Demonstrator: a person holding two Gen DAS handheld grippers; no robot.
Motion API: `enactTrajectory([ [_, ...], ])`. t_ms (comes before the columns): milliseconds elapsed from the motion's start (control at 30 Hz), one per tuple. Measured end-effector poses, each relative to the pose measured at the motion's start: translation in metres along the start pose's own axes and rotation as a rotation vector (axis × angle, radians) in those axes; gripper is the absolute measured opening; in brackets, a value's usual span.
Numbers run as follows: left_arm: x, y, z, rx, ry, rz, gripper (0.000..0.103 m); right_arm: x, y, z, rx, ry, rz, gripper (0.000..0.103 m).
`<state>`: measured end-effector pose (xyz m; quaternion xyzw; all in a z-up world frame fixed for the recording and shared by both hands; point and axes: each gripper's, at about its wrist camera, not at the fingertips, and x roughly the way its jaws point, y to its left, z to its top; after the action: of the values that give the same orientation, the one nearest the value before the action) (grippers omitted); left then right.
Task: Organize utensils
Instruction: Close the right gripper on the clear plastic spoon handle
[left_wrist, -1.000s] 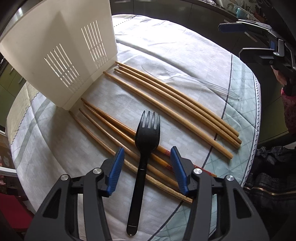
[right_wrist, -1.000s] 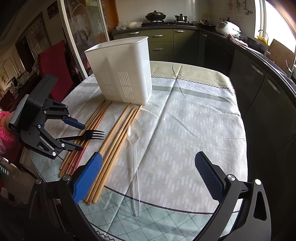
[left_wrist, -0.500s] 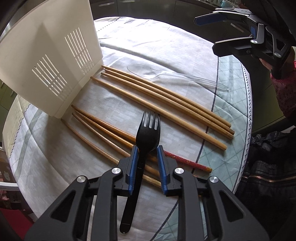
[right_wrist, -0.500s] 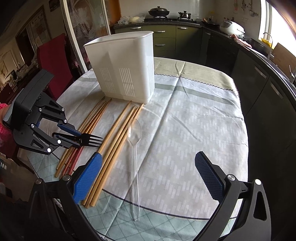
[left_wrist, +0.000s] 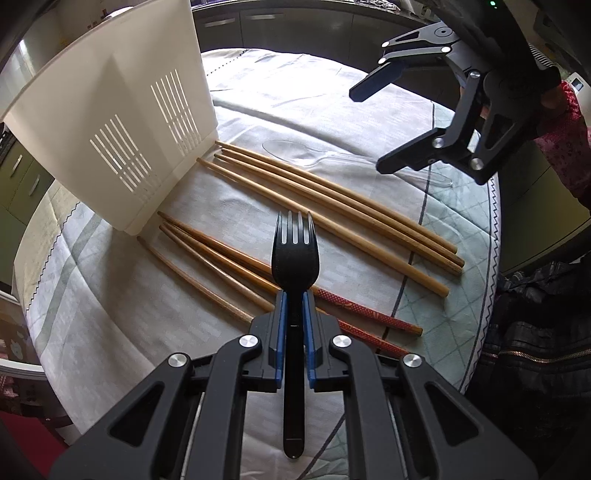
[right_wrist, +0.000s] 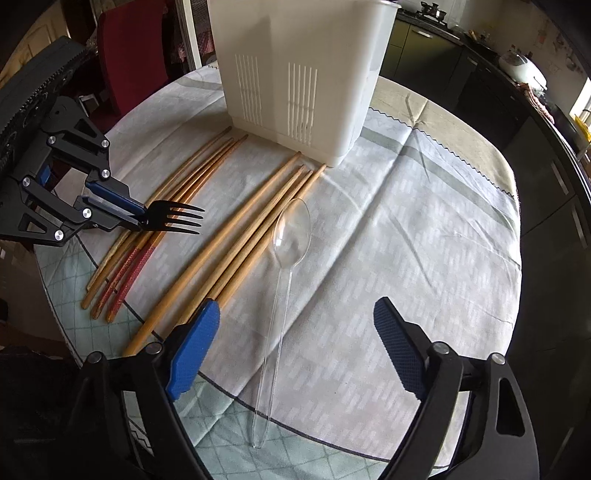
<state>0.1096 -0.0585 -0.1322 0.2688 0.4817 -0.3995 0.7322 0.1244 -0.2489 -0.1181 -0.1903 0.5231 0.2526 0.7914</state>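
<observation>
My left gripper (left_wrist: 294, 299) is shut on the neck of a black plastic fork (left_wrist: 294, 254) and holds it above the chopsticks, tines towards the white slotted utensil holder (left_wrist: 122, 122). The fork also shows in the right wrist view (right_wrist: 173, 219), with the left gripper (right_wrist: 138, 218) around it. My right gripper (right_wrist: 291, 332) is open and hovers over the handle of a clear plastic spoon (right_wrist: 286, 254). Several long wooden chopsticks (left_wrist: 332, 206) and several shorter ones with red ends (left_wrist: 236, 266) lie on the cloth in front of the holder (right_wrist: 303, 74).
The round table has a pale checked cloth (right_wrist: 406, 240) reaching its edges. A red chair (right_wrist: 125, 44) stands behind the table at left. Dark kitchen cabinets (right_wrist: 480, 85) run along the far right. A dark bag (left_wrist: 535, 332) sits beside the table.
My left gripper closed on the fork's neck and lifted it off the chopsticks. My right gripper moved closer, down over the clear spoon, still open.
</observation>
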Motion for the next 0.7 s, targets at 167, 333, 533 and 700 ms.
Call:
enactTrajectory([
  [167,-0.01,0.0,-0.007,-0.006,-0.033,-0.011,0.009,0.019,-0.003,0.013,0.026,0.054,0.053,0.066],
  [333,-0.029,0.004,-0.012,-0.049,-0.103,-0.016,0.009,0.035,-0.008,0.026,0.049,0.112,0.079,0.063],
  [533,-0.052,0.009,-0.021,-0.088,-0.178,-0.024,0.009,0.045,-0.009,0.036,0.067,0.154,0.129,0.054],
  [700,-0.074,0.014,-0.021,-0.125,-0.256,-0.042,0.009,0.05,-0.008,0.042,0.081,0.166,0.166,0.044],
])
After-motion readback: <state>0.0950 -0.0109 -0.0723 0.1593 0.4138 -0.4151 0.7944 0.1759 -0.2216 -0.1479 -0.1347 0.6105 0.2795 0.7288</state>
